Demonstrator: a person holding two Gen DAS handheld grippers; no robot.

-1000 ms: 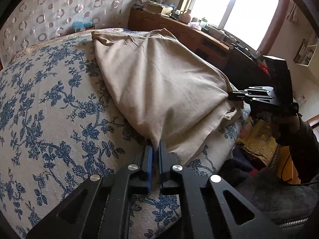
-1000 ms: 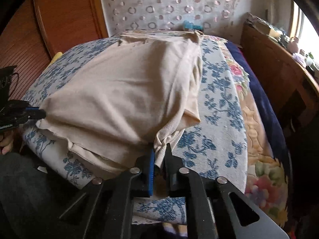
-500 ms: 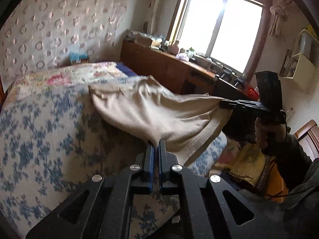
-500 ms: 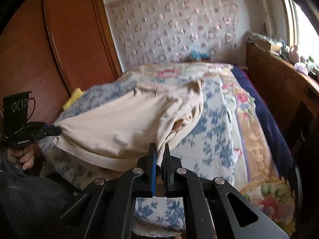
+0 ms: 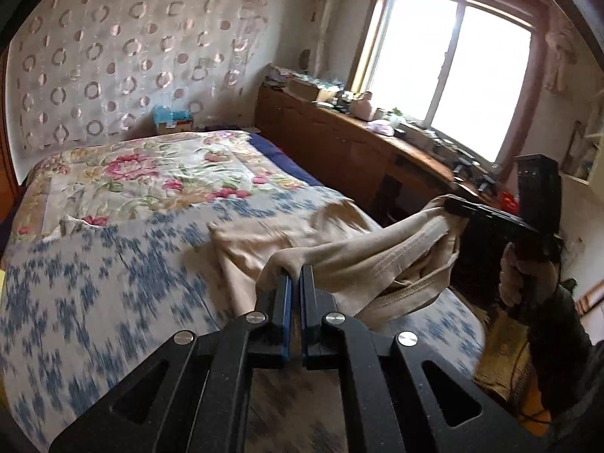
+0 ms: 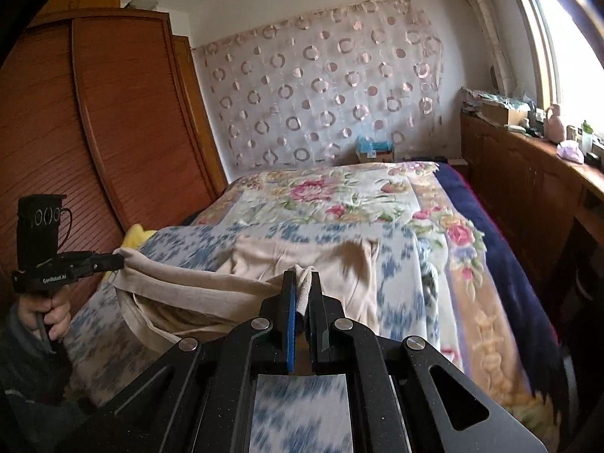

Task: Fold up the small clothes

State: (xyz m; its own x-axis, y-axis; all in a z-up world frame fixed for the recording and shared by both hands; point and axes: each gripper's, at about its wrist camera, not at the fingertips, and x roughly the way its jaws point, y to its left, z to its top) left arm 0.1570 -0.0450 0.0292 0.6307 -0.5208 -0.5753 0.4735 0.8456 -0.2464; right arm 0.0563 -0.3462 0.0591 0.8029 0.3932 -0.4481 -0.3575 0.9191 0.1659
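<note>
A beige garment (image 5: pixel 339 245) hangs lifted above the near end of the bed, its far part still trailing on the blue-flowered cover (image 5: pixel 94 283). My left gripper (image 5: pixel 296 275) is shut on one corner of it. My right gripper (image 6: pixel 302 283) is shut on the other corner, with bunched cloth between its fingers. The garment (image 6: pixel 211 290) sags between the two. The right gripper shows in the left wrist view (image 5: pixel 453 204), and the left gripper in the right wrist view (image 6: pixel 117 260).
The bed (image 6: pixel 339 204) has a floral quilt at its far half and a blue edge at the right. A wooden sideboard (image 5: pixel 339 139) with clutter runs under the window. A wooden wardrobe (image 6: pixel 94 132) stands to the left. A tissue box (image 5: pixel 171 119) sits at the bedhead.
Both grippers have risen and pulled back, lifting the garment's near edge off the bed and dragging it toward me. Both stay shut on its corners.
</note>
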